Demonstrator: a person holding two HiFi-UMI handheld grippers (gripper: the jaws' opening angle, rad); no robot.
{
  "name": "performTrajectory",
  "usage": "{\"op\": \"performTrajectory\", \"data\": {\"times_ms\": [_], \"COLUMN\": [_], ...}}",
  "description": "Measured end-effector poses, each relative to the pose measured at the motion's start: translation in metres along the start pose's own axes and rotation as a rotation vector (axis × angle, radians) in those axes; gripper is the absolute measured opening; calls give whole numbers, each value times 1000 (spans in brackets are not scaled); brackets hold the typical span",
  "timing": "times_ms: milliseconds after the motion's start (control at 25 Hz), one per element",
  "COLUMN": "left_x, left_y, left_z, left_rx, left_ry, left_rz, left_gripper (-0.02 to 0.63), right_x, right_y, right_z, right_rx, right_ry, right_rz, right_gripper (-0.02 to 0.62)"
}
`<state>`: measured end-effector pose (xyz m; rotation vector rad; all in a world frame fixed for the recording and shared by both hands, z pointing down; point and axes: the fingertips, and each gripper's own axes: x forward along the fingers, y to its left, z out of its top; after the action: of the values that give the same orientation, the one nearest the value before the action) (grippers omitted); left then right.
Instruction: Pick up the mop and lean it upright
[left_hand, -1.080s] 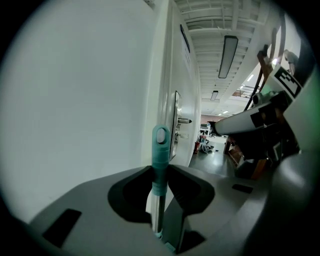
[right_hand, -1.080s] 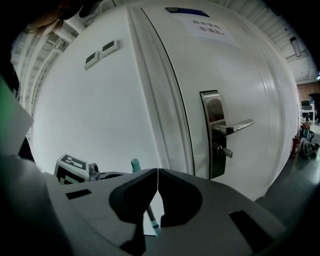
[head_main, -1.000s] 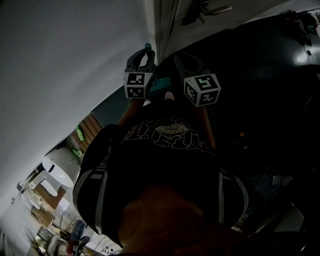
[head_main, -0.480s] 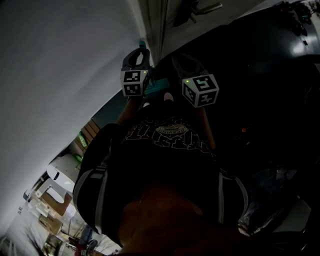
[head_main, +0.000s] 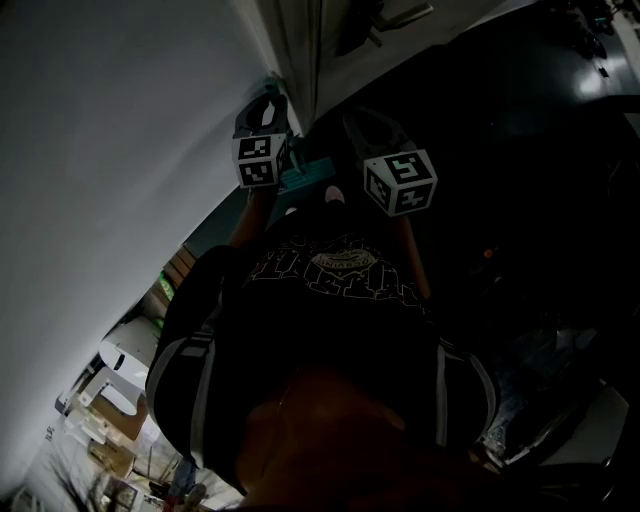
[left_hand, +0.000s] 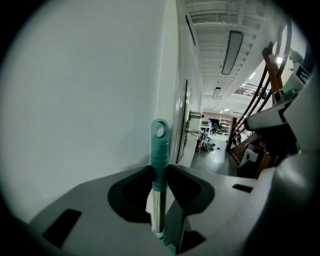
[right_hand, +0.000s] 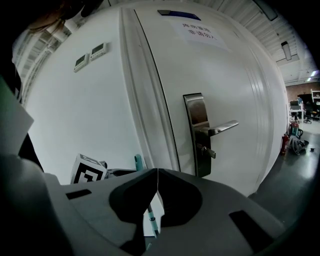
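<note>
Just beside the door (right_hand: 215, 75), the left gripper (left_hand: 160, 171) had the mop handle (left_hand: 160, 145) clamped upright, right gripper (right_hand: 157, 170) pinched closed on nothing, so letting go before it leaned properly could've sent it sliding over.

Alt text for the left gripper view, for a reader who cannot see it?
The left hand-held gripper is closed on a mop handle, a metal pole with a teal end grip and hanging loop, rising beside a white wall. A door and a corridor lie beyond.
</note>
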<state>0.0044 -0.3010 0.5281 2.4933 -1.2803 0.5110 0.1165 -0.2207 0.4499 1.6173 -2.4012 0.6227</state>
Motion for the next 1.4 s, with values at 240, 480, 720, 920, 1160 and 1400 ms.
{"op": "performTrajectory", "data": {"times_ms": [240,480,720,920,1160,1400], "left_x": [6,13,14,10,2,-11], "left_y": [2,4,3,1,0,-5], "left_z": [1,2,1,2,4,9], "left_rx": [1,12,34,57,84,76], "left_ry": [3,21,30,26,14,-19], "left_rz": [-1,0,-1,8,36,41], "left_gripper": [146,146,146,147,147,147], "right_x": [0,1,3,4,6,5], "right_y": [-2,-6,-7,-7,-5,0], "right_z": [1,2,2,2,3,0], "right_rx": [2,8,7,7,3,-4], "right_ry": [2,3,5,4,5,5], "right_rz": [-9,-18,-15,-10,4,20], "right_gripper": [20,20,20,20,20,20]}}
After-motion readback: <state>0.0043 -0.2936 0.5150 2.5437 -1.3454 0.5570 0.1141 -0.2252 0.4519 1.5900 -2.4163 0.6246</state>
